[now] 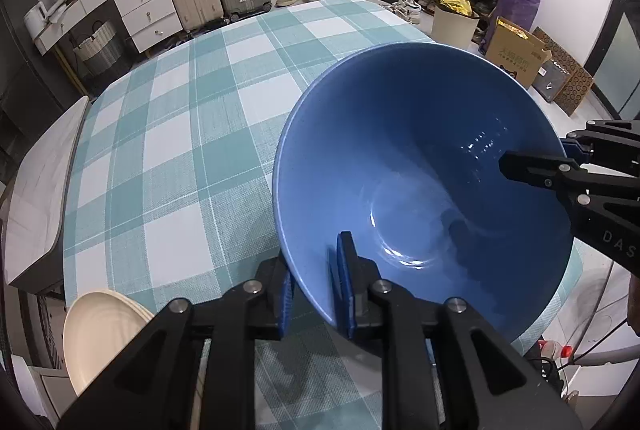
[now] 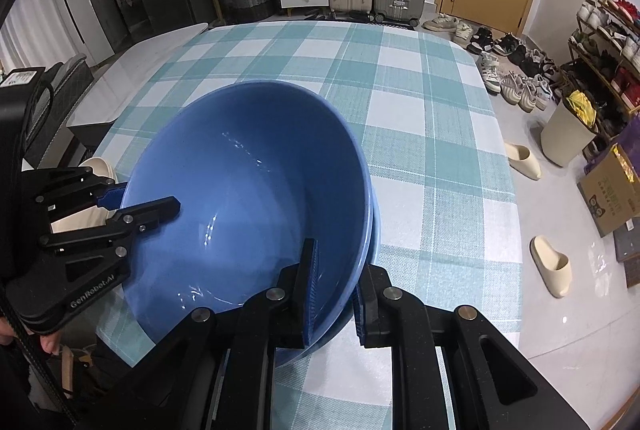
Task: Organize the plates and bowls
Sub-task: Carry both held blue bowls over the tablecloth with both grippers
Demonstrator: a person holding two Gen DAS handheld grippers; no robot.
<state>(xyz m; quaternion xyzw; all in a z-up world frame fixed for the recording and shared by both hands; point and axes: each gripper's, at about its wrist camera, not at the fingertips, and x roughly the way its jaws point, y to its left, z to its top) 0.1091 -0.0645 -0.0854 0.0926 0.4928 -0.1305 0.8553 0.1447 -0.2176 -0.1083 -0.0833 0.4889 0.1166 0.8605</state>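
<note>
Both tools are clamped on the blue bowl's (image 1: 420, 182) rim, the left tool (image 1: 316, 294) at one edge and the right tool (image 2: 336, 294) opposite (two grips steady a wide bowl), over the near right of the checked table (image 1: 180, 150), seemingly nested in a second bowl.

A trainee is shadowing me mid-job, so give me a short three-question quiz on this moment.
1. Which tongs grip the bowl? A: left only. B: right only. C: both.
2. True or false: the plates lie inside the bowl.
3. Fill in: the bowl is coloured ____.
Key: 1 C, the left tongs and right tongs each clamp its rim. 2 false, they lie apart from it. 3 blue.
</note>
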